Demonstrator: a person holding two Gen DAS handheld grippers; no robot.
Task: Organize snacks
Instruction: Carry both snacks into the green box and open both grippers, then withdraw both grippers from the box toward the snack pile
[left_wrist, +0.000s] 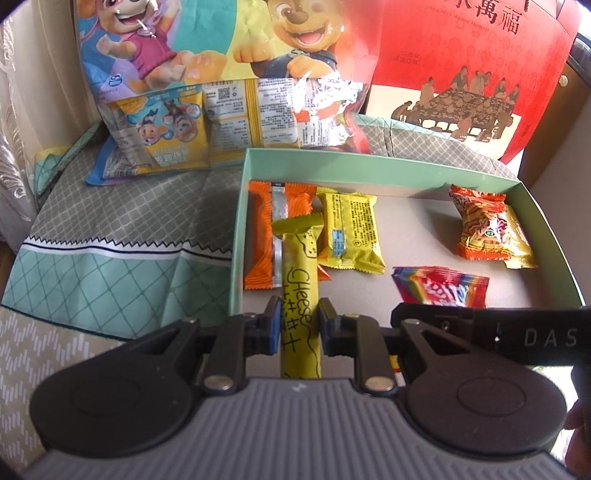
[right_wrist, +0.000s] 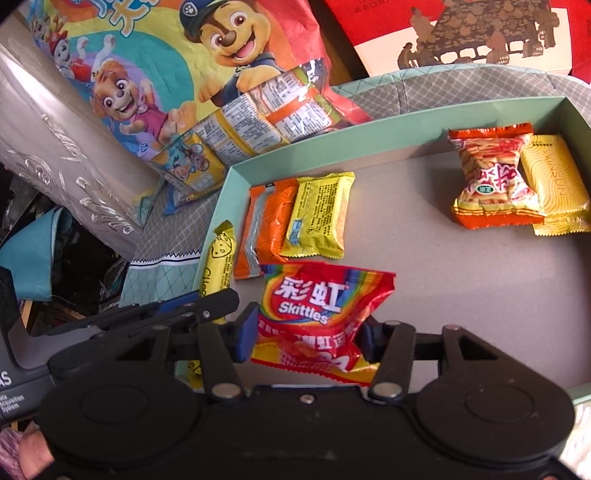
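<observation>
Left gripper (left_wrist: 298, 325) has the cheese stick (left_wrist: 300, 295) between its blue pads (left_wrist: 272, 328), jaws drawn in narrow and pinching it around the middle, the stick running straight out ahead of the jaws and its far end hanging over the orange wafer (left_wrist: 262, 240) inside the box (left_wrist: 332, 157). Just right of that far tip lies a yellow packet (left_wrist: 349, 232), printed back upward, touching the wafer. Further right of the jaws, by the box's far wall, an orange noodle pack (left_wrist: 480, 227) rests on another yellow packet, only its edge showing from this side. Over on the right gripper (right_wrist: 306, 336), the jaws stand at a middling spread, clamped on the lower half of the Skittles bag (right_wrist: 317, 310), its crinkled top poking forward past the fingertips. Straight ahead of those jaws sit the wafer and the yellow packet side by side; ahead and to the right, well apart, the noodle pack overlaps the gold packet (right_wrist: 557, 188) near the corner. Left of the right jaws, the other gripper's arm crosses in with the cheese stick at the box's left wall. Beyond the box, ahead of both grippers, a big cartoon-dog snack bag (left_wrist: 221, 74) leans up, with a red gift box (left_wrist: 480, 74) to its right, all on a patterned cloth (left_wrist: 129, 221).
</observation>
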